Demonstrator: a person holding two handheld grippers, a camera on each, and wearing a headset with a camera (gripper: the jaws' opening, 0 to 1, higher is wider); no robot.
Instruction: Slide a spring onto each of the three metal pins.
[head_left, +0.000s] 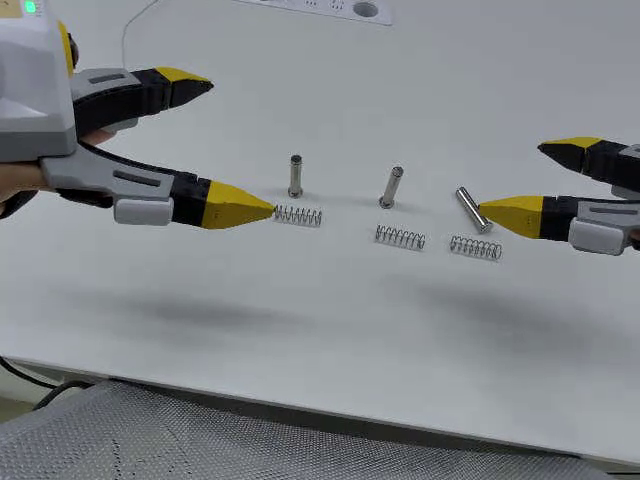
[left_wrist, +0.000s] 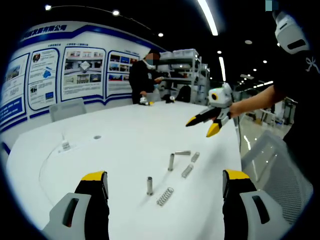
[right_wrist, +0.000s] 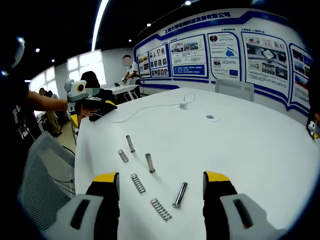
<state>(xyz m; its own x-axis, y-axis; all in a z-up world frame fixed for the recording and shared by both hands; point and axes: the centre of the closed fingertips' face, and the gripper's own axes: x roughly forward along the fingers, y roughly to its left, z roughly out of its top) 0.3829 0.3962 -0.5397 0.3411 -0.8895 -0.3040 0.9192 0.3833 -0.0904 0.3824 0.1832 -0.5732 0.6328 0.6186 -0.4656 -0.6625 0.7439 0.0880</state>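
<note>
Head view: L spring (head_left: 298, 215) flat on table (head_left: 300, 330), long axis crosswise, pointing at L claw (head_left: 240, 147) lower tip, just beside it; upright L pin (head_left: 296, 175) behind. L claw spread, nearer. R claw (head_left: 511, 179) spread too, nr lying pin (head_left: 472, 210).

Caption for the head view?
Open left gripper and right gripper flank three pins and three loose springs on a table.

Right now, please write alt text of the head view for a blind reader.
On a white table the left pin and middle pin stand and the right pin lies flat; three springs lie loose before them, none on a pin yet. The open left gripper and right gripper flank them.
</note>
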